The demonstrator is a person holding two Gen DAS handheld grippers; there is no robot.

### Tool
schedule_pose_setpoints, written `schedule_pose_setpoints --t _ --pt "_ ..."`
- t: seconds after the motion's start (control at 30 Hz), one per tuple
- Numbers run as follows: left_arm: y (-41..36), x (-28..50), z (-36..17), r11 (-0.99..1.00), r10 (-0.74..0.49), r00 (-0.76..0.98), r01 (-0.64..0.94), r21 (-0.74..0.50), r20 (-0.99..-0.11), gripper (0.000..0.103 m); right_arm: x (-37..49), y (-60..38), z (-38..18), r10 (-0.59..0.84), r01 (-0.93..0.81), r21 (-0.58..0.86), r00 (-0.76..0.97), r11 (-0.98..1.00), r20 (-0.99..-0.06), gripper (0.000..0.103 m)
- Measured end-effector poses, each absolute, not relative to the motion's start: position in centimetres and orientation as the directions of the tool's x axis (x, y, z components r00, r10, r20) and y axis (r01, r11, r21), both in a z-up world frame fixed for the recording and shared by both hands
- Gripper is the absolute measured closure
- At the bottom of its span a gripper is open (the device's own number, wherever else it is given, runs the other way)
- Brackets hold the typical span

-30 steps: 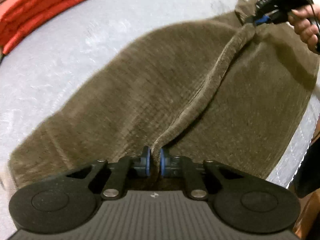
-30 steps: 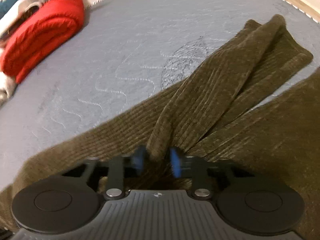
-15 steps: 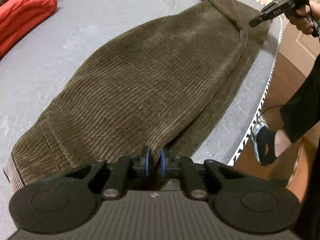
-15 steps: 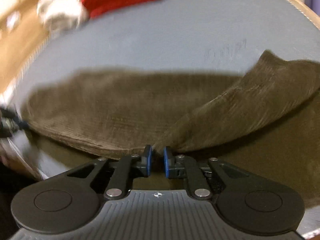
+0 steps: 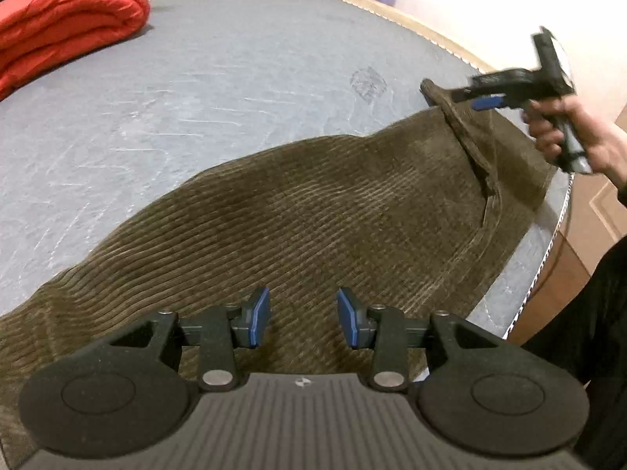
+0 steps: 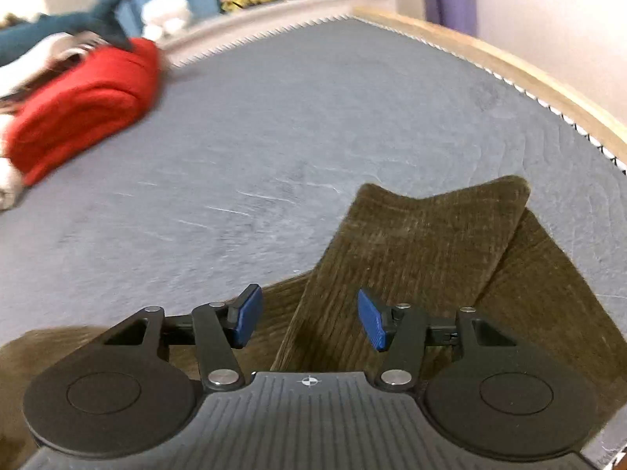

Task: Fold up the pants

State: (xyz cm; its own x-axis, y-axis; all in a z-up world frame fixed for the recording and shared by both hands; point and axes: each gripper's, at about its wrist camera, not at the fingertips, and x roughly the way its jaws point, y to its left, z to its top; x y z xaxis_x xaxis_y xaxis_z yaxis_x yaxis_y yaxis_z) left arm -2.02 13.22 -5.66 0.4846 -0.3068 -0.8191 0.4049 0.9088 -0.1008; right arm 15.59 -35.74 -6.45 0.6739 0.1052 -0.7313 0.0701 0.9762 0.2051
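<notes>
While pants (image 5: pixel 313 219) lie flat on mattress (image 5: pixel 235 90), left gripper (image 5: pixel 303 317) and right gripper (image 6: pixel 309 319) are held just above, jaws apart, nothing gripped.

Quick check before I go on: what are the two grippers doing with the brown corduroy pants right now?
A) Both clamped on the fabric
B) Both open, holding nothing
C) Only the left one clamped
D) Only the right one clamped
B: the left gripper and the right gripper both show parted blue pads, with the pants lying flat on the grey mattress beneath them.
</notes>
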Motion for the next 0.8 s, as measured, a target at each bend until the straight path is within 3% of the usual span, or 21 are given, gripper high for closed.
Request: schedule_pose_setpoints --t 0.17,0.2,0.23,0.3,0.33,0.53,0.67,0.7,0.77,0.8 --pt "13.5 -2.0 -6.1 0.918 -0.284 0.49 0.386 -0.087 -0.824 0.061 18.5 -34.2 -9.7 0.031 0.101 0.12 0.621 0.988 -0.783 0.042" --pt "13.5 -1.9 -6.1 0.921 -0.283 0.495 0.38 -0.088 -0.822 0.061 18.8 -34.3 -10.1 0.027 0.09 0.103 0.61 0.991 -0.792 0.053" --pt "13.7 -1.8 -5.9 0.923 -0.28 0.503 0.375 -0.086 -0.818 0.061 18.8 -34.3 -10.5 0.015 0.079 0.079 0.604 0.994 -0.797 0.077" --pt "13.9 -1.9 -5.5 0.925 -0.282 0.515 0.369 -0.089 -0.809 0.061 18.4 -35.2 -10.8 0.034 0.077 0.101 0.604 0.992 -0.797 0.093" --pt "14.0 -1.9 -5.3 0.926 -0.286 0.519 0.366 -0.093 -0.806 0.061 17.9 -36.0 -10.4 0.05 0.095 0.135 0.611 0.986 -0.79 0.095" --pt "13.3 -2.6 -4.0 0.915 -0.311 0.532 0.392 -0.097 -0.787 0.061 11.6 -41.4 -5.4 0.058 0.123 0.192 0.68 0.974 -0.731 0.096" --pt "12.9 -2.9 -3.5 0.904 -0.336 0.533 0.414 -0.108 -0.777 0.061 6.9 -43.7 -5.3 0.06 -0.014 0.065 0.581 0.998 -0.812 0.092" --pt "12.9 -2.9 -3.5 0.903 -0.337 0.533 0.415 -0.107 -0.776 0.06 6.2 -44.7 -5.3 0.038 0.017 0.06 0.586 0.998 -0.809 0.087" --pt "12.9 -2.8 -3.5 0.906 -0.335 0.536 0.41 -0.108 -0.775 0.059 5.6 -47.2 -4.5 -0.031 0.144 0.079 0.637 0.986 -0.77 0.065" --pt "12.9 -2.8 -3.5 0.908 -0.333 0.535 0.405 -0.11 -0.777 0.059 5.5 -48.4 -4.1 -0.044 0.204 0.126 0.668 0.971 -0.743 0.049"
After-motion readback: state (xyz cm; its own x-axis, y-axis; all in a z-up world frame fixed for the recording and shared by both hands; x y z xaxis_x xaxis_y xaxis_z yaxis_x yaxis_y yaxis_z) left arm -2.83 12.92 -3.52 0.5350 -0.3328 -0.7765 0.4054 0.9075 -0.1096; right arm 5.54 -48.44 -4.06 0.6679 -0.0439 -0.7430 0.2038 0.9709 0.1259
